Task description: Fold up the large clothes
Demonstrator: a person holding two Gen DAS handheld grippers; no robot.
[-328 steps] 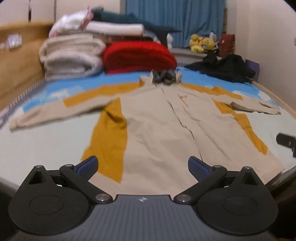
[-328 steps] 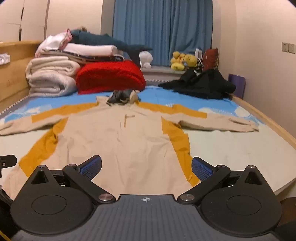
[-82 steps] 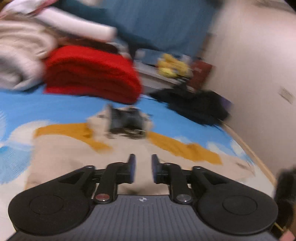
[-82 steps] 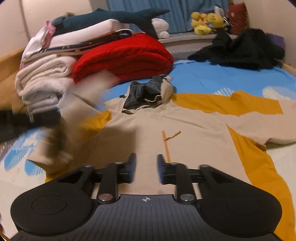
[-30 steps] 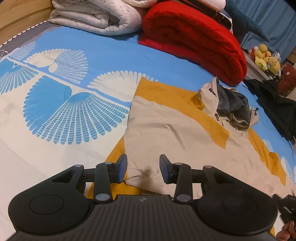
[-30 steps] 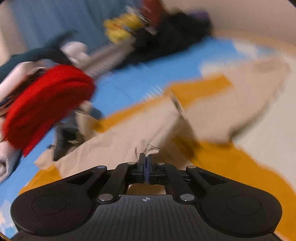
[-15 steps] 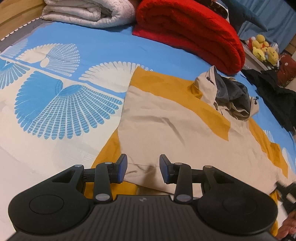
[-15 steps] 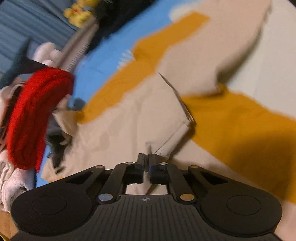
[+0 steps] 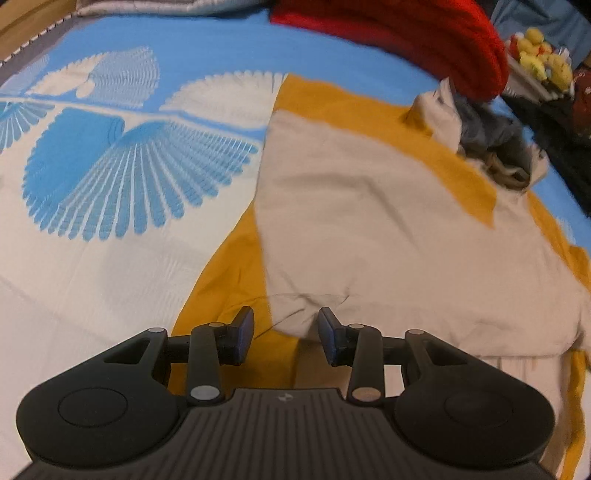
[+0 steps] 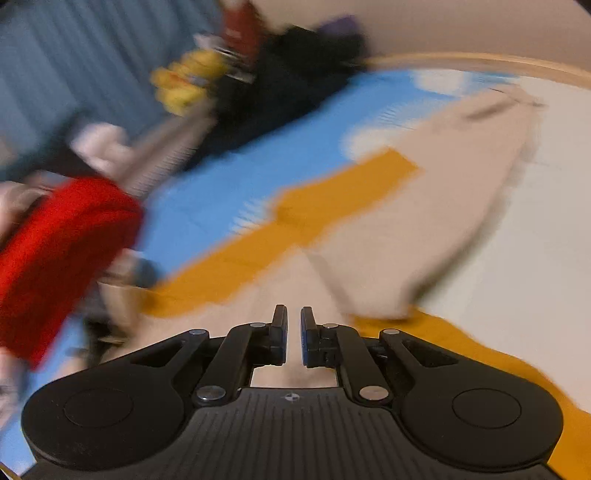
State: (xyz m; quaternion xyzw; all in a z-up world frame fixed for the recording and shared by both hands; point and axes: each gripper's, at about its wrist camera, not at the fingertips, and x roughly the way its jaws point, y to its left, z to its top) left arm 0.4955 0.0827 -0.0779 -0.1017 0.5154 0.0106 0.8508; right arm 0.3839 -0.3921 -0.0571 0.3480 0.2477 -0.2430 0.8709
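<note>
A beige jacket point(image 9: 388, 229) with mustard panels lies flat on the bed, its grey-lined hood point(image 9: 491, 147) at the far right. One sleeve is folded across its body. My left gripper point(image 9: 286, 332) hangs open just over that folded cloth's near edge, a beige corner lying between and below its fingers. The right wrist view is blurred. My right gripper point(image 10: 293, 332) shows a narrow gap and its jaws are opening, with nothing between them. It hovers over the jacket's body point(image 10: 258, 306), and the other sleeve point(image 10: 461, 177) stretches away to the right.
A red folded blanket point(image 9: 406, 33) and pale bedding point(image 9: 166, 5) are stacked at the head of the bed. Black clothes point(image 10: 295, 74) and yellow plush toys point(image 10: 184, 85) lie beyond. The blue-and-white bedsheet point(image 9: 110, 177) spreads left of the jacket. A wooden bed edge point(image 10: 480, 62) runs behind the sleeve.
My left gripper has sunk closer to the folded sleeve's edge. The right jaws, shut at a beige fold a second ago, have parted, and that view has swung toward the outstretched sleeve.
</note>
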